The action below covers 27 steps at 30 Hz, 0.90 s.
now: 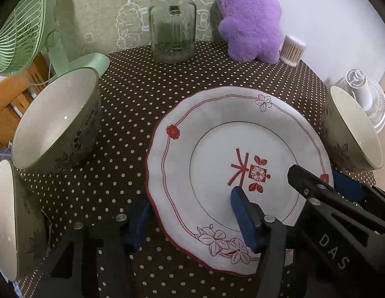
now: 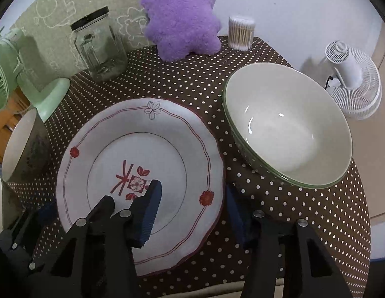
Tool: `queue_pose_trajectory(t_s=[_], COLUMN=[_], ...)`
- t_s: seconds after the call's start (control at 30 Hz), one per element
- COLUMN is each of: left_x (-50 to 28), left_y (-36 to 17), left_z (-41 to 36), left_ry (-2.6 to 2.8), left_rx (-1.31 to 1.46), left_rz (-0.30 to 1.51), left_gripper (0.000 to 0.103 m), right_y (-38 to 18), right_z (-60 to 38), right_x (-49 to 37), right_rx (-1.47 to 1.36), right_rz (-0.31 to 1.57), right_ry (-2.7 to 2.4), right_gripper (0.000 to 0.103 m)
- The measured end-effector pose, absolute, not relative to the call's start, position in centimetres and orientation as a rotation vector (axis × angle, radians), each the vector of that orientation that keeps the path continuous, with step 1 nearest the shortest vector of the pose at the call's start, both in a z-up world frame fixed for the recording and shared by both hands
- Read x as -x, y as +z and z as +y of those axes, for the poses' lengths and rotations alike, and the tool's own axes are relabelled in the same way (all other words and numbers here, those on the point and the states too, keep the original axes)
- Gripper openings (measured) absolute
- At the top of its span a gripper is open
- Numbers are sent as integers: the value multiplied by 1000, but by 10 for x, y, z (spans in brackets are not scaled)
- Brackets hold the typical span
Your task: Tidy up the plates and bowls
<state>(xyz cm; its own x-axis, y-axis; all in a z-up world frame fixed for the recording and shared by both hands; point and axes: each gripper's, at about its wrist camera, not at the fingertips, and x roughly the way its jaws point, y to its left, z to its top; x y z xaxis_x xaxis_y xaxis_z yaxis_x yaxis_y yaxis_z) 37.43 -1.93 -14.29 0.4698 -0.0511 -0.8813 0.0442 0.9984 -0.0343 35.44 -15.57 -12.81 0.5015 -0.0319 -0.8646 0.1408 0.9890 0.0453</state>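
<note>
Plate (image 1: 217, 173) lies flat at the table's near edge, 3 bowls flanking it. Both sets of jaws stand open, each straddling an opposite rim: left gripper (image 1: 192, 221) at the left rim, right gripper (image 2: 192, 213) at the right rim. Neither grips; both equally near.

Soft, dim indoor light leaves gentle shadows. Small glints mark the bowl (image 2: 287, 129). Fisheye bends and darkens the edges.
</note>
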Motion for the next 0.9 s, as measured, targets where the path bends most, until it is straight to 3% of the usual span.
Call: queue_pose_trajectory(t_s=[0.9], left_x=[-303], left_y=[-135], left_z=[37], left_ry=[19], left_rx=[3], left_rz=[1124], left_gripper=[57], right_y=[-119], right_z=[-83], right_x=[-302], right_rx=[-107], right_rz=[1143], right_ry=[30], right_gripper=[53])
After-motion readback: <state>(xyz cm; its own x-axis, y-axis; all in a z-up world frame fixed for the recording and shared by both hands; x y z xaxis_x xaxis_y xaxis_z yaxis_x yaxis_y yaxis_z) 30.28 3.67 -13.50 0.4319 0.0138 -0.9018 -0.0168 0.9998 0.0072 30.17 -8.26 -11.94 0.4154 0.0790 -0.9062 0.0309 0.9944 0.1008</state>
